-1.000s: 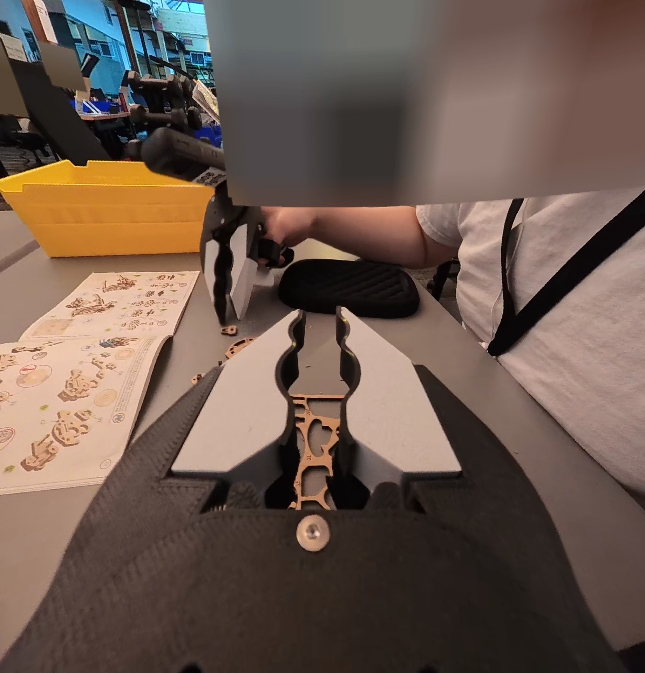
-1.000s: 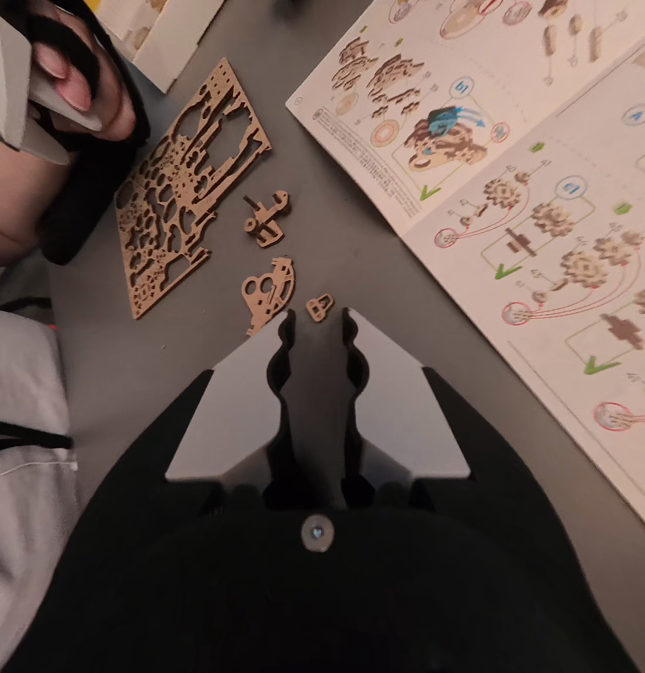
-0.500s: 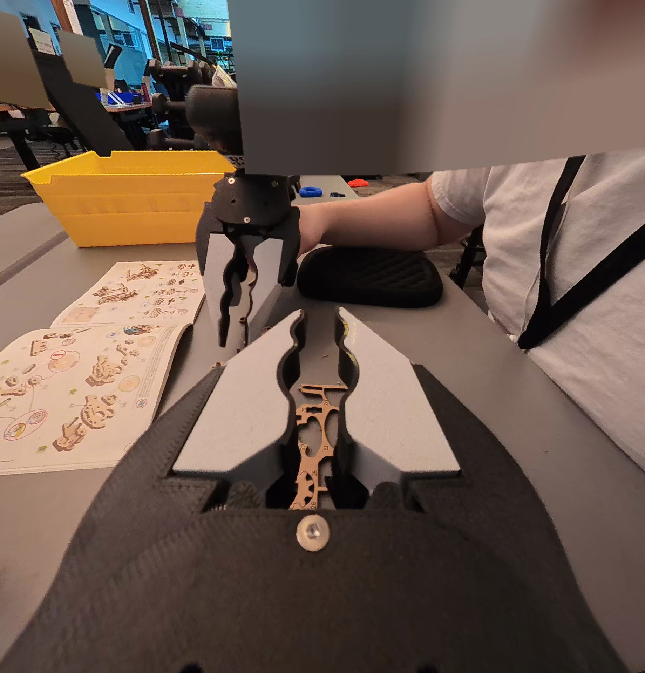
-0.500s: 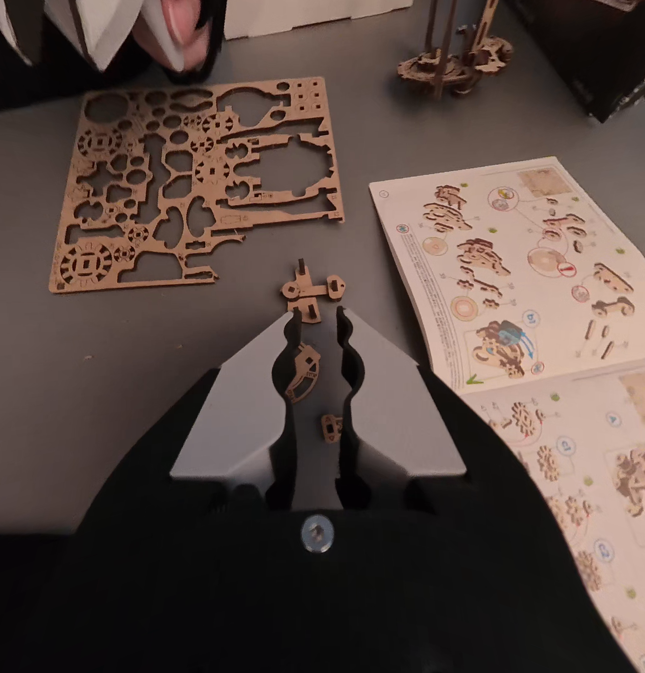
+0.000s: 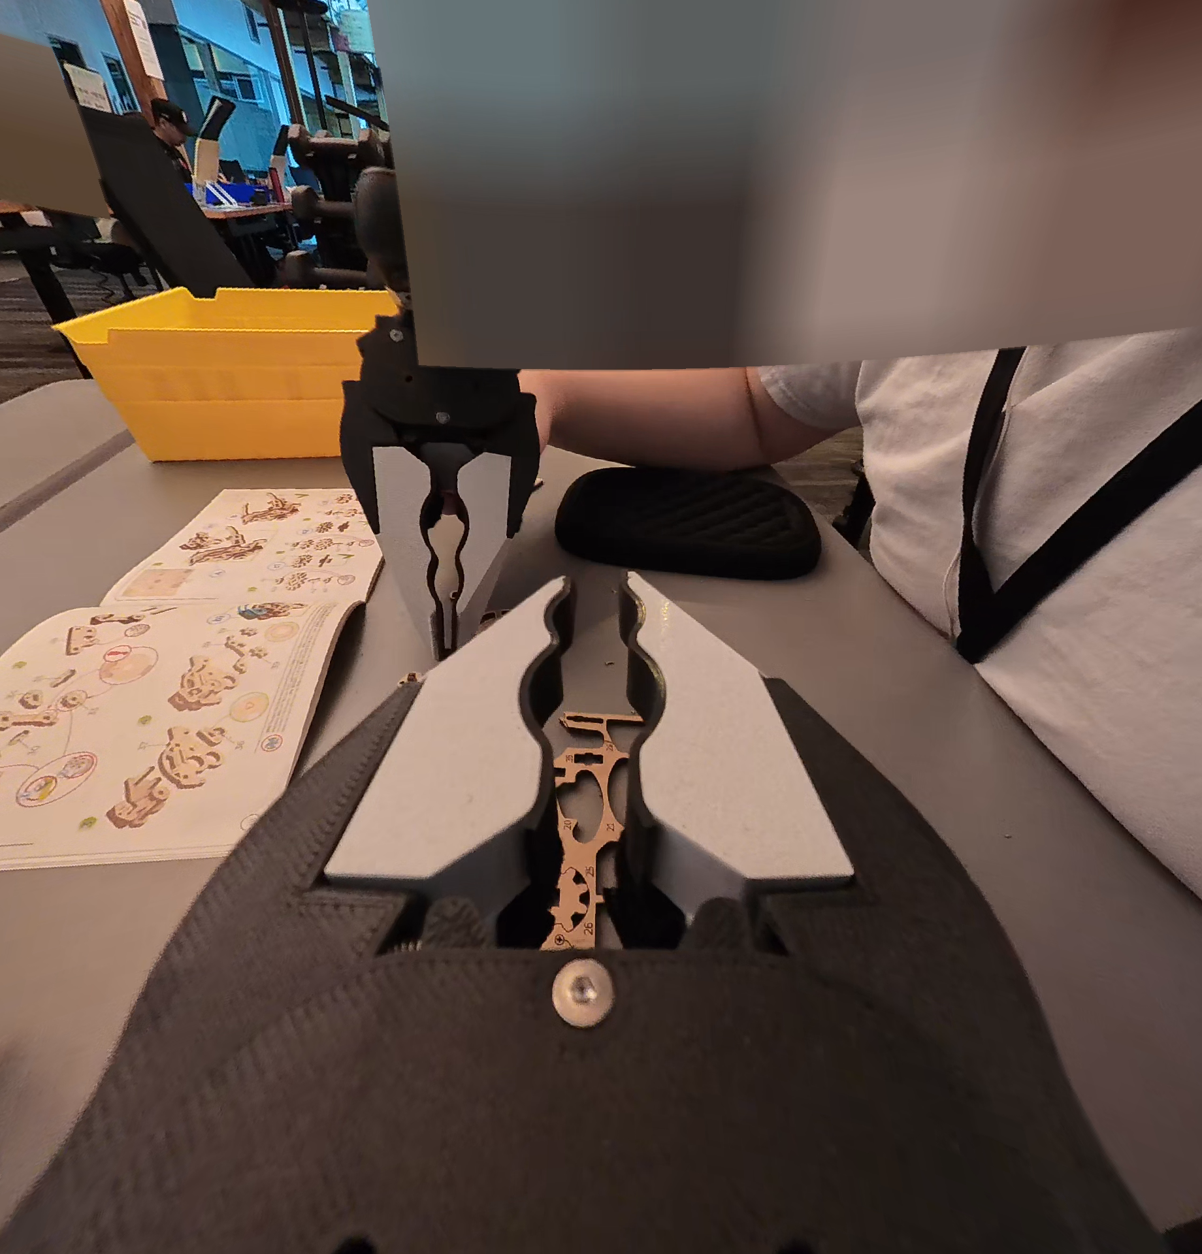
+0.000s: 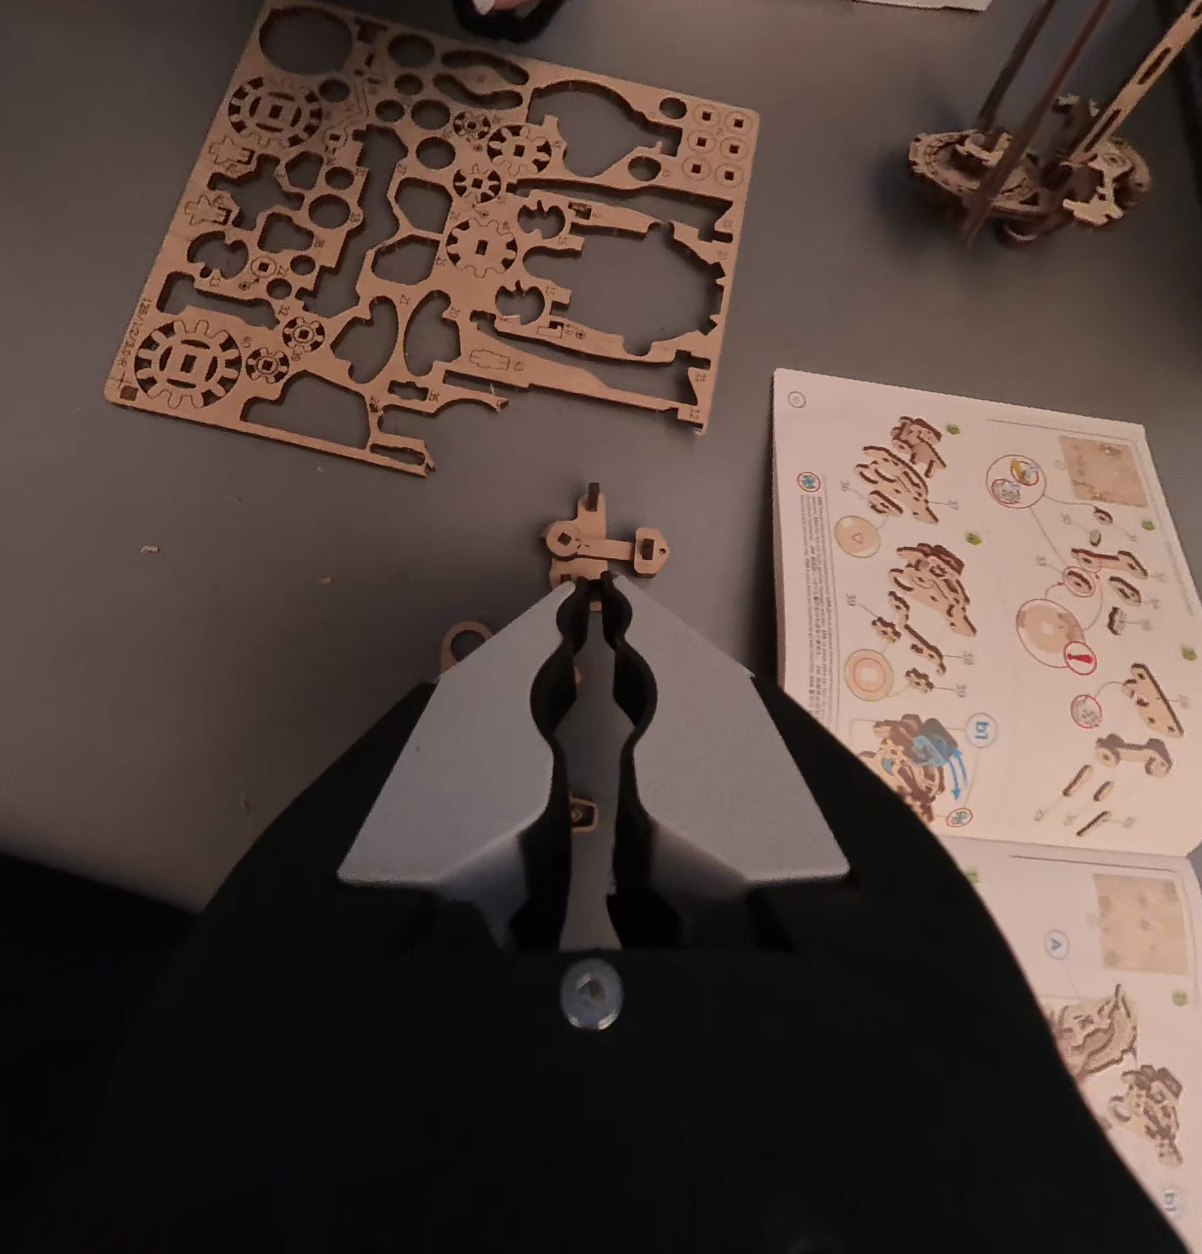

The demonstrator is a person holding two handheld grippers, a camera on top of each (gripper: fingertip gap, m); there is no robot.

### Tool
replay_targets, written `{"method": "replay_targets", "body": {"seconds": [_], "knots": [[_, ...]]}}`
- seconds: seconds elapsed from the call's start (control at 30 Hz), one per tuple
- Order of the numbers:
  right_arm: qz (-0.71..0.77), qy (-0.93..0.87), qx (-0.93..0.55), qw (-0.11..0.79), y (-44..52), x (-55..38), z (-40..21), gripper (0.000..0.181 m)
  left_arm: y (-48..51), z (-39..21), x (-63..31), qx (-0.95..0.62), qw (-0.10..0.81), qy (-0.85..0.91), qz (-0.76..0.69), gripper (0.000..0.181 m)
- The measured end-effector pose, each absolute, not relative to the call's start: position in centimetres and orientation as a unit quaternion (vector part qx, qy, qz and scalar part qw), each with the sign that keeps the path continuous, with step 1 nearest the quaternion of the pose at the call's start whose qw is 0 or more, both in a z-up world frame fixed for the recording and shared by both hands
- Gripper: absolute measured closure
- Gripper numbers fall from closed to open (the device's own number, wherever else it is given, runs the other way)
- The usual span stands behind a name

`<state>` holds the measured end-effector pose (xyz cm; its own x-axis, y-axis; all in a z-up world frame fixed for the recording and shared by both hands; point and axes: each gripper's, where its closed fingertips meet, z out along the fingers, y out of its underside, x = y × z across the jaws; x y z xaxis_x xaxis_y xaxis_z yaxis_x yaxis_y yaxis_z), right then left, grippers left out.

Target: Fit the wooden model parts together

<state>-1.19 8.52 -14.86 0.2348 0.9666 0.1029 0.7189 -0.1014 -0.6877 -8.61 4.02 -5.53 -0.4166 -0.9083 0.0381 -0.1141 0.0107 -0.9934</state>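
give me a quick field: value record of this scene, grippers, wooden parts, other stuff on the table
left gripper: open, above the wooden parts sheet
right gripper: tips closed on the small wooden sub-assembly
wooden parts sheet: flat on the grey table, many parts already punched out
loose wooden pieces: one beside the right gripper's finger, one between the fingers further back
instruction booklet: open, to the right of the sub-assembly
partly built wooden model: standing far right
yellow bin: far side of the table

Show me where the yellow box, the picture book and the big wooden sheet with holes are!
yellow box [image 5: 225,407], left wrist view, on its front wall.
picture book [image 6: 978,611], right wrist view, on the open upper page.
wooden sheet [image 6: 381,271], right wrist view, on a solid strip near its middle.
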Motion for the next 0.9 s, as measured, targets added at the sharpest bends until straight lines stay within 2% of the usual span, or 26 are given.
{"method": "replay_targets", "body": {"seconds": [0.17,0.27,0.53,0.9], "knots": [[0.198,-0.601,-0.705,0.320,8.8,-1.0,-14.9,0.179,3.9,-5.8,-8.6,-0.414,0.343,0.624,-0.568,0.171],[0.205,-0.597,-0.707,0.320,8.8,-0.6,-15.1,0.169,3.9,-6.1,-8.7,-0.415,0.340,0.626,-0.566,0.171],[0.294,-0.518,-0.728,0.341,8.9,-0.5,-13.1,0.156,4.1,-6.1,-8.7,-0.418,0.341,0.624,-0.566,0.171],[0.283,-0.522,-0.735,0.327,8.7,-0.6,-14.5,0.156,4.5,-6.3,-8.8,-0.423,0.347,0.624,-0.558,0.171]]}}
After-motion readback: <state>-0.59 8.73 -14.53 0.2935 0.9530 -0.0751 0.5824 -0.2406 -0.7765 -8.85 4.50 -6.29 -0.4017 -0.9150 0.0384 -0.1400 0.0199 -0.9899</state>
